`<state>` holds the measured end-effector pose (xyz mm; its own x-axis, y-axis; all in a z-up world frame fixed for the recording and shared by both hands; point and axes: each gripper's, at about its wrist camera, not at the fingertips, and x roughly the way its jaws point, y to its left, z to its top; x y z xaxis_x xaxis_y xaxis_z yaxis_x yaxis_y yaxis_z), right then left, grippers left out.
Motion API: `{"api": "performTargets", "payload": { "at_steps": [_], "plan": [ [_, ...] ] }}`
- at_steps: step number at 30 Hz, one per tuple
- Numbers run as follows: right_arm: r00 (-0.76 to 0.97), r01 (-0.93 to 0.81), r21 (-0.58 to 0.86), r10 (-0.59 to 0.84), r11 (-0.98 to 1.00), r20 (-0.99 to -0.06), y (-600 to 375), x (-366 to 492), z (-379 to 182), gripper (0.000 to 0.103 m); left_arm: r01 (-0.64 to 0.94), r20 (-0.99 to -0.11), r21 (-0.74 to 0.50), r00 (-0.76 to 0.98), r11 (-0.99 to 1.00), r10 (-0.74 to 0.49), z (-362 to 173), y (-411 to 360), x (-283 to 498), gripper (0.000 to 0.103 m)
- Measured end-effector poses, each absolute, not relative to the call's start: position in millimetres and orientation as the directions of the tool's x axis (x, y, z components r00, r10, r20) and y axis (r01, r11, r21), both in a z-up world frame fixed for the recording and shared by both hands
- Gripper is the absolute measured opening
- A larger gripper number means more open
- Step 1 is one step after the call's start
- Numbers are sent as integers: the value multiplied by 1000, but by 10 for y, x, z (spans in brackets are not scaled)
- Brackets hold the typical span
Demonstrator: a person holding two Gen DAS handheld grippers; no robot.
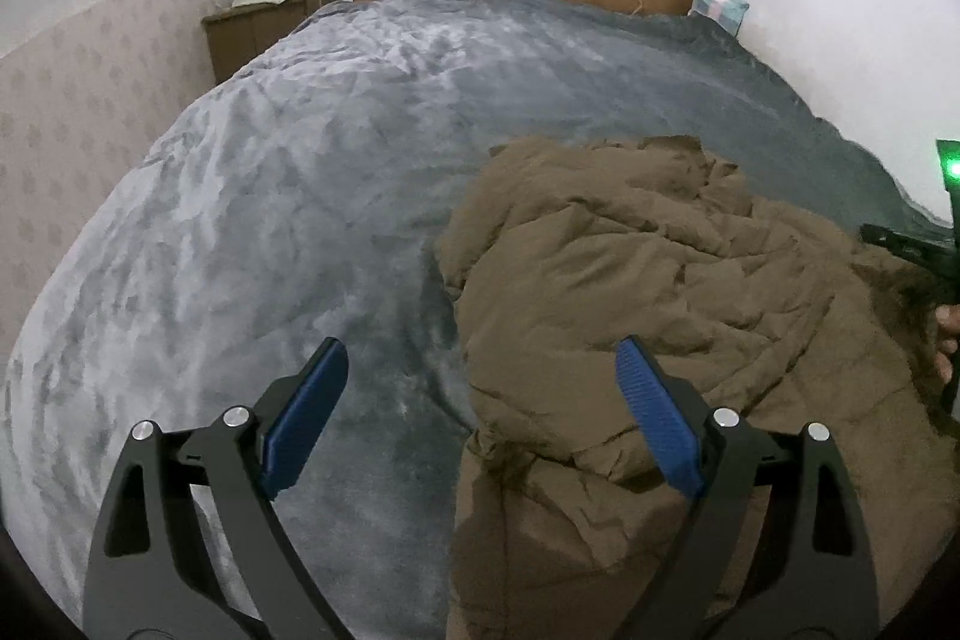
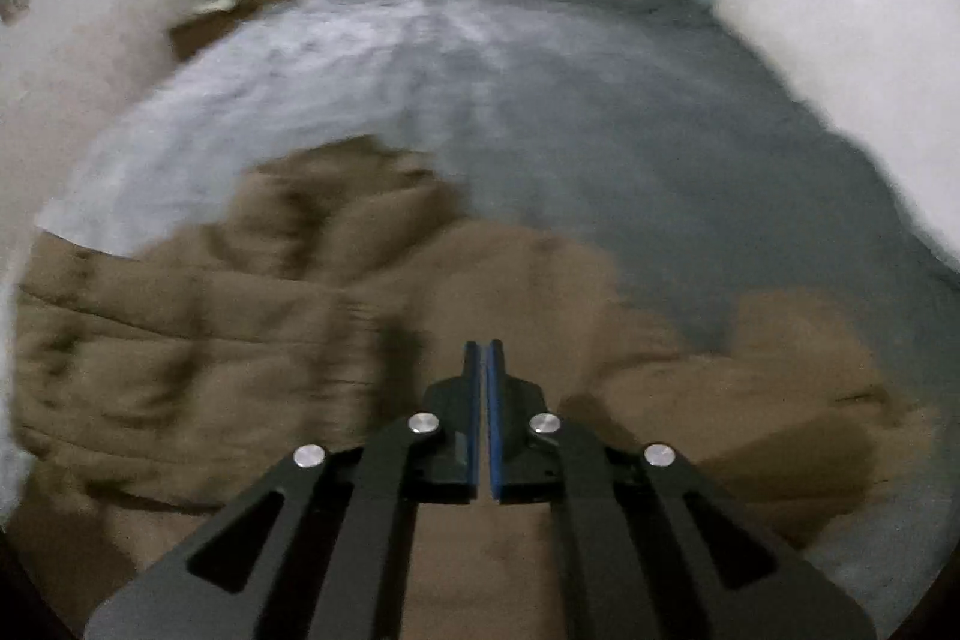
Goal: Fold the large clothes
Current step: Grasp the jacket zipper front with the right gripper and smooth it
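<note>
While coat (image 1: pixel 630 292) sprawls, blanket (image 1: pixel 270 196) beside

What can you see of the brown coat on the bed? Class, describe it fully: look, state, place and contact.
The brown coat is a large, padded, quilted-looking garment in matte brown fabric. It lies crumpled and unfolded in a heap on the grey blanket, at the near end of the bed, with deep creases. The left gripper is open, one finger over its edge. The right gripper is shut above it; blur hides whether fabric is pinched.
</note>
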<state>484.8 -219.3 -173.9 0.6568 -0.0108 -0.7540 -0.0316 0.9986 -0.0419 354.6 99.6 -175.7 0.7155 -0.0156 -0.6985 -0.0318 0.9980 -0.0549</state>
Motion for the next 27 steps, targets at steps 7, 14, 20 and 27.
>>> {"api": "performTargets", "payload": {
  "at_steps": [7, 14, 20, 27],
  "plan": [
    [614, -195, 237, 307, 952, -727, -2198, 4763, -1806, 79, -101, -722, -116, 692, 988, -14, -1814, 1010, 3704, 90],
    [466, -231, 187, 277, 955, -840, -1768, 4951, -2236, 74, -137, -727, -116, 687, 984, 10, -1784, 1109, 3649, 90],
    [511, -240, 139, 247, 961, -824, -1883, 4867, -2034, 4, -157, -743, -94, 668, 983, 35, -1796, 1079, 3766, 90],
    [533, -159, -12, 76, 987, -842, -2509, 4746, -1891, 38, -125, -756, -105, 655, 987, 3, -1879, 676, 4021, 94]
  ]
}}
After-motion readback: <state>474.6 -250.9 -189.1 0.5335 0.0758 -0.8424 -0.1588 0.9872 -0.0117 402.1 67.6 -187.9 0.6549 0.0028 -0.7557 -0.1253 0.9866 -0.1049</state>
